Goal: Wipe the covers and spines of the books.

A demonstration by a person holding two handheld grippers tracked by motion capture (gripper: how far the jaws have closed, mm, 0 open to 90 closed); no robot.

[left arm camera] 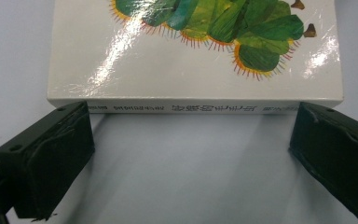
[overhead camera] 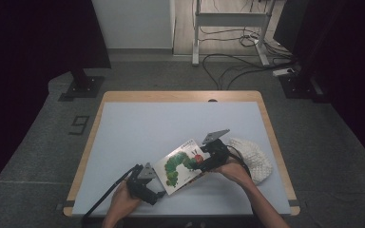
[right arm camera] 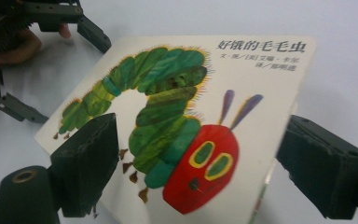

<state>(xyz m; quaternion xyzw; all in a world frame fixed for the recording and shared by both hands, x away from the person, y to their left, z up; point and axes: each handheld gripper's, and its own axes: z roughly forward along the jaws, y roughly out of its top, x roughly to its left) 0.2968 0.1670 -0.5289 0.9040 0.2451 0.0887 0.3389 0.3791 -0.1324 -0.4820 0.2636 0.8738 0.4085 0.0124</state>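
1. A picture book lies near the table's front edge, between two hand-held grippers.
2. The step appears to be opening the book: the right gripper straddles its lifted page-side edge, jaws spread, one over the cover, not visibly pressing.
3. The left gripper, jaws spread wide, holds nothing and fronts the spine.
4. Next likely calls for closing on the cover and swinging it toward eight o'clock.
5. The book's long axis runs from seven to one o'clock; the caterpillar's head points toward one.

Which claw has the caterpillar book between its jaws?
The right claw: its jaws straddle the book at the red-head end, one over the cover, one past the page edge. The left claw merely stands open at the spine, clear of it.
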